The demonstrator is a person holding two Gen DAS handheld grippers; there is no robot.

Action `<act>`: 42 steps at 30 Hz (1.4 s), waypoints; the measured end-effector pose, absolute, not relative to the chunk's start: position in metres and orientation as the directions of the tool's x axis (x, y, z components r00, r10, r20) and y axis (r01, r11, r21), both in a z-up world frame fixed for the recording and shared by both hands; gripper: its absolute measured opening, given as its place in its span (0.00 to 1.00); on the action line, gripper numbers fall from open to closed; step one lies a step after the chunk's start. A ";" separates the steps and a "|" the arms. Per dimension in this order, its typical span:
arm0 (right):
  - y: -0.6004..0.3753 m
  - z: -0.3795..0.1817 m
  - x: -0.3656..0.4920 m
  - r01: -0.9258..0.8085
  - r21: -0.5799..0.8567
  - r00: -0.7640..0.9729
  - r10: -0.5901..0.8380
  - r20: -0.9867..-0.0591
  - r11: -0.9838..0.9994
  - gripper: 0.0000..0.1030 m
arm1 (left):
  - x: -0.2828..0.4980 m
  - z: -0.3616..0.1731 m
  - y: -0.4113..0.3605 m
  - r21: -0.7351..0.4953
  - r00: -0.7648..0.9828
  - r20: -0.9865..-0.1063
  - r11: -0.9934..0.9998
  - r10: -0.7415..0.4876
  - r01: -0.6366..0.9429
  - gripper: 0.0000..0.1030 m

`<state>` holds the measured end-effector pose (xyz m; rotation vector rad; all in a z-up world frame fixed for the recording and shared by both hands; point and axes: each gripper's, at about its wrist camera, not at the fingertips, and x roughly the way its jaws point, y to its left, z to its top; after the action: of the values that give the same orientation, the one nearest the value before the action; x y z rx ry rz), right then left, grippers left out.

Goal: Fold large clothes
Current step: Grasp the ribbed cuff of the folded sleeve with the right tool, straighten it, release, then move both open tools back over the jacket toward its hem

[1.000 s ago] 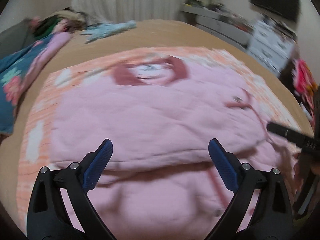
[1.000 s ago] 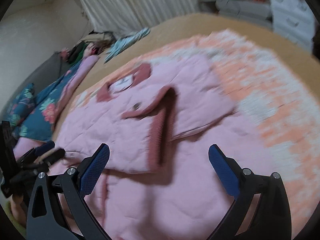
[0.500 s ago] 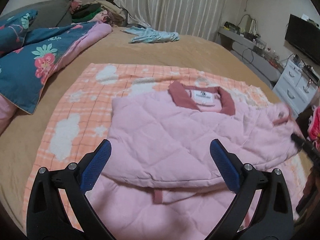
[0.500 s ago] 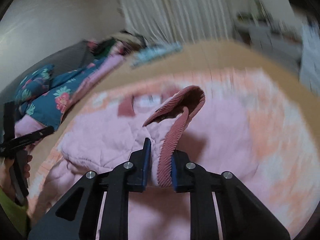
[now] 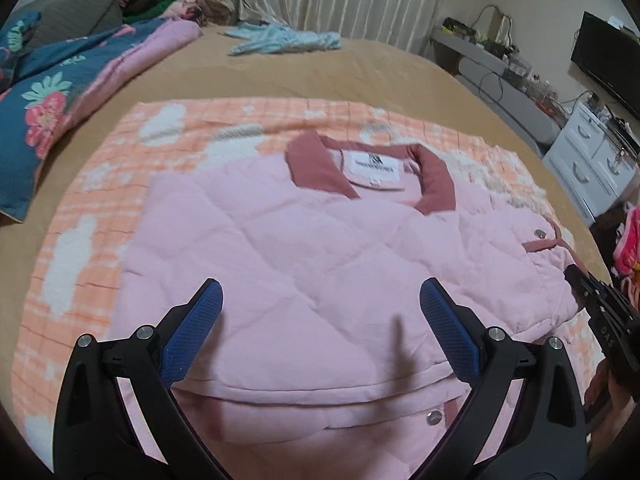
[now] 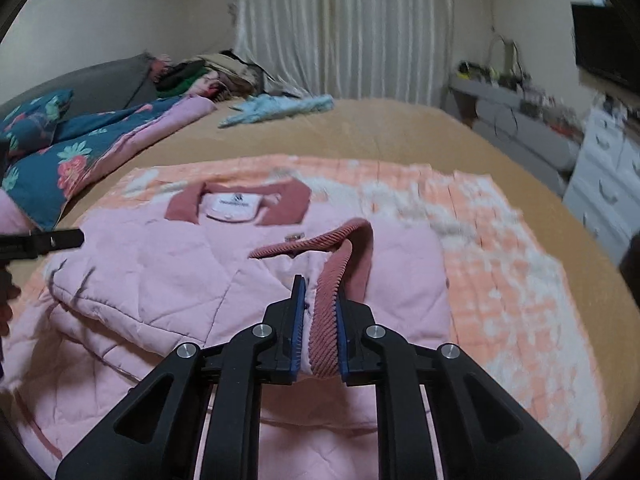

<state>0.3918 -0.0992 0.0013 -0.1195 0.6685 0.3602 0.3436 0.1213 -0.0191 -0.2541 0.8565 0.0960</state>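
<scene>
A pink quilted jacket point(image 5: 304, 256) with a dark rose collar point(image 5: 316, 164) lies on an orange and white checked blanket point(image 5: 100, 208) on the bed. Its left sleeve is folded across the body. My left gripper point(image 5: 320, 320) is open and empty above the jacket's lower part. My right gripper point(image 6: 318, 320) is shut on the ribbed rose cuff point(image 6: 332, 280) of the right sleeve and holds it up over the jacket point(image 6: 160, 264). The right gripper also shows at the right edge of the left wrist view point(image 5: 600, 304).
A blue floral quilt point(image 5: 52, 92) lies along the bed's left side. A light blue garment point(image 5: 280, 38) lies at the far end. White drawers point(image 5: 592, 164) and a grey desk point(image 5: 500, 80) stand to the right. The tan bed cover point(image 6: 400, 128) surrounds the blanket.
My right gripper closed on the sleeve cuff and lifted it over the jacket. My left gripper stayed open and moved closer to the jacket.
</scene>
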 end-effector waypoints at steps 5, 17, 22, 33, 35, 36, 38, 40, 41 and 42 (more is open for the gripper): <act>-0.101 -0.019 0.404 -0.324 0.067 0.665 0.277 -0.693 0.944 0.18 | 0.349 -0.039 0.108 -0.207 0.618 -0.784 0.963 -0.058 -0.172 0.90; -0.079 0.005 0.380 -0.427 0.088 0.661 0.378 -0.648 0.900 0.65 | 0.359 -0.077 0.112 -0.179 0.582 -0.813 0.965 -0.034 -0.193 0.92; -0.052 -0.017 0.387 -0.473 0.045 0.586 0.352 -0.730 0.880 0.65 | 0.361 -0.080 0.115 -0.187 0.581 -0.813 0.963 -0.042 -0.192 0.92; -0.065 -0.063 0.410 -0.409 0.161 0.491 0.365 -0.791 0.898 0.67 | 0.348 -0.068 0.109 -0.187 0.583 -0.811 0.967 -0.051 -0.175 0.92; -0.066 -0.060 0.408 -0.404 0.170 0.491 0.370 -0.788 0.899 0.68 | 0.341 -0.063 0.108 -0.192 0.583 -0.811 0.964 -0.050 -0.184 0.92; -0.067 -0.057 0.407 -0.400 0.182 0.488 0.377 -0.787 0.898 0.69 | 0.338 -0.060 0.108 -0.198 0.584 -0.810 0.962 -0.051 -0.190 0.92; -0.072 -0.048 0.401 -0.393 0.210 0.483 0.395 -0.781 0.895 0.76 | 0.332 -0.055 0.107 -0.208 0.589 -0.806 0.959 -0.056 -0.194 0.92; -0.076 -0.039 0.393 -0.393 0.219 0.494 0.406 -0.769 0.893 0.83 | 0.327 -0.050 0.107 -0.221 0.596 -0.800 0.956 -0.064 -0.195 0.92; -0.077 -0.035 0.389 -0.389 0.216 0.504 0.403 -0.764 0.895 0.86 | 0.324 -0.047 0.107 -0.233 0.599 -0.797 0.952 -0.072 -0.196 0.92; -0.080 -0.030 0.384 -0.386 0.212 0.515 0.401 -0.758 0.898 0.88 | 0.322 -0.044 0.107 -0.241 0.601 -0.795 0.951 -0.078 -0.196 0.92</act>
<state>0.3839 -0.0799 -0.0298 0.0178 0.9148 0.4723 0.3220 0.1067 -0.0440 -0.3200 0.9272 0.0698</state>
